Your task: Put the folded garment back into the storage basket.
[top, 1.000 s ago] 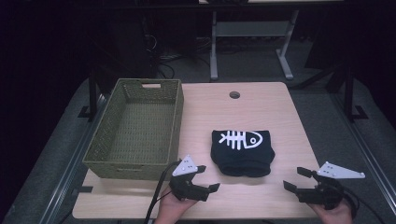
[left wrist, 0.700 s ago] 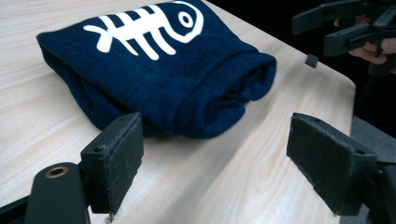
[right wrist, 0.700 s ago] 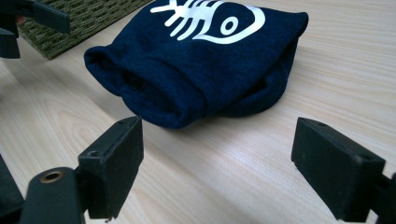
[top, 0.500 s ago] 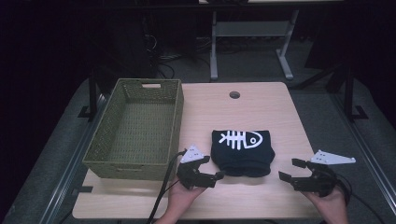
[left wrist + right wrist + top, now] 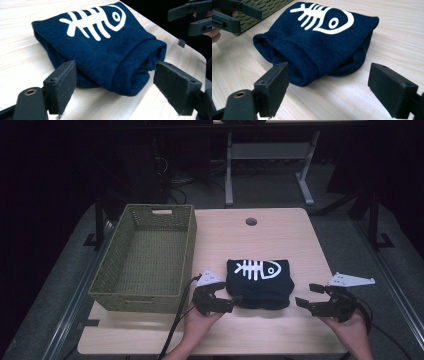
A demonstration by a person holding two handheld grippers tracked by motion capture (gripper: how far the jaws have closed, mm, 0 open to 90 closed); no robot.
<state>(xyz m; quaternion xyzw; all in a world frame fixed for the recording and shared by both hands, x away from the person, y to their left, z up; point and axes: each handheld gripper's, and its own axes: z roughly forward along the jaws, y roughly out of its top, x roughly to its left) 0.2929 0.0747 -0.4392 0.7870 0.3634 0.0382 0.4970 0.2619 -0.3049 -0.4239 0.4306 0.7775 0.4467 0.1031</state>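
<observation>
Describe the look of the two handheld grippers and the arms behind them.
Both are black. The left gripper and right gripper each carry a pale grey three-cornered plate on top and two flat, square-ended jaws faced with dark pads. A brass-coloured rivet sits at each jaw's base. Black cables trail from the left one. The forearms are bare, no sleeves in sight.

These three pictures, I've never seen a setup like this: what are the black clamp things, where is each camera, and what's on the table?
A person holds a two-jaw clamp tool in each hand. The high view looks down on the wooden table: left gripper, right gripper. The other two cameras ride on the grippers and look along their black jaws. Between the grippers lies a folded navy garment with a white fish-skeleton print; a green woven basket stands to its left. Both grippers are open, aimed at the garment's near edge from either side. Nothing is held.
</observation>
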